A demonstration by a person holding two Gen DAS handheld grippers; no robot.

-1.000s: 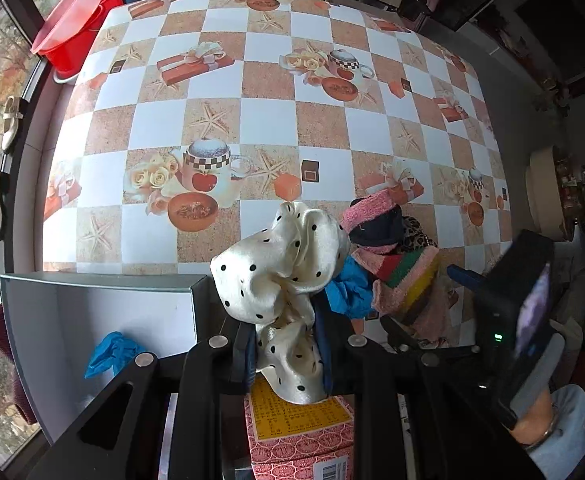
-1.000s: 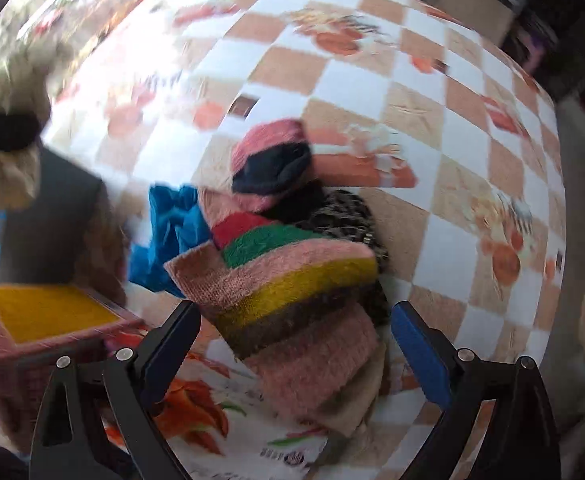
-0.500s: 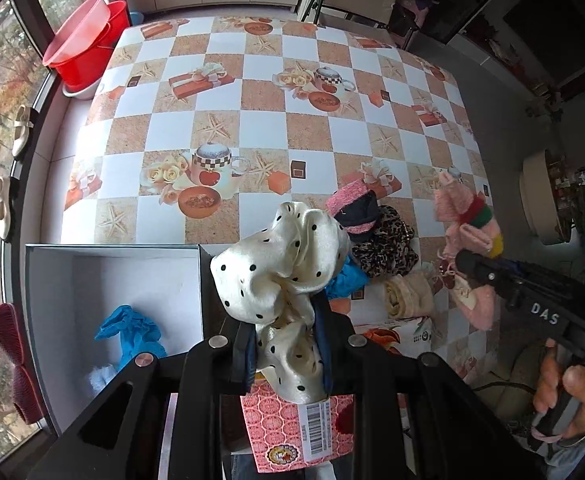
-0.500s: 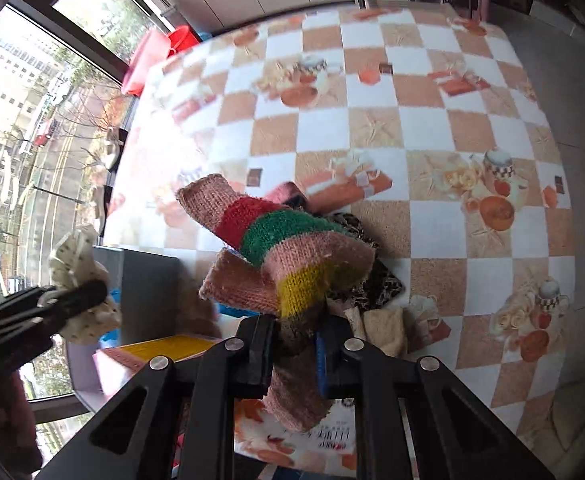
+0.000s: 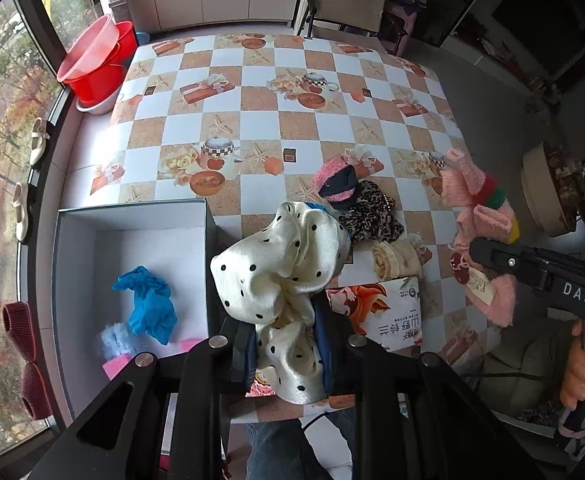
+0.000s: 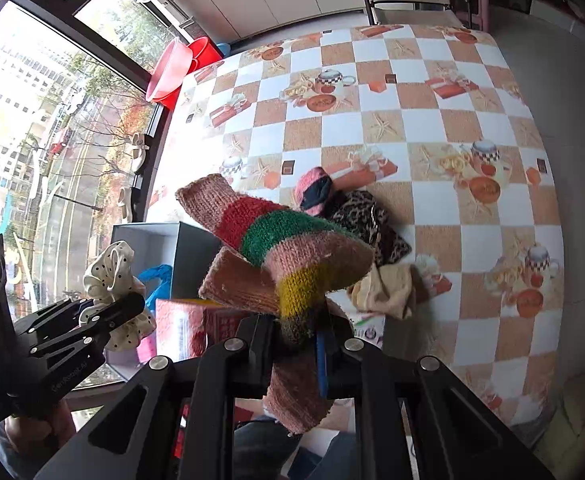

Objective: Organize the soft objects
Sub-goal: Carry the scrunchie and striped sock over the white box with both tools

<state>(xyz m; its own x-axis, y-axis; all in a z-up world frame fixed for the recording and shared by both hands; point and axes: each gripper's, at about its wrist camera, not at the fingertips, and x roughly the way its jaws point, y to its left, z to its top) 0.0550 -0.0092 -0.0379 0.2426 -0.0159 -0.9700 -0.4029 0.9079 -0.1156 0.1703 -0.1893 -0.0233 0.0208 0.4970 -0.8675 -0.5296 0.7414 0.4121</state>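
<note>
A second ago my right gripper stood wide open around the striped knit lying on the pile; now its jaws are clamped on that knit, which hangs off the table, folded over the jaws, with one end drooping below them. Both views take in far more of the table and room than before, so both hands have come up. My left gripper is unchanged: clenched on the polka-dot scrunchie, which bulges out above the jaws.

From the left wrist view, the scrunchie hangs over the near table edge, just right of the open box. Inside the box lie a blue cloth and something pink at its near edge, too hidden to name. Beyond the scrunchie the rest of the pile stays on the table: a pink and dark knit piece, a leopard-print piece touching it, and a cream piece just nearer. A printed packet lies beside my left jaws. The striped knit shows at the right of this view, held up over the table's right edge, well apart from the box.
</note>
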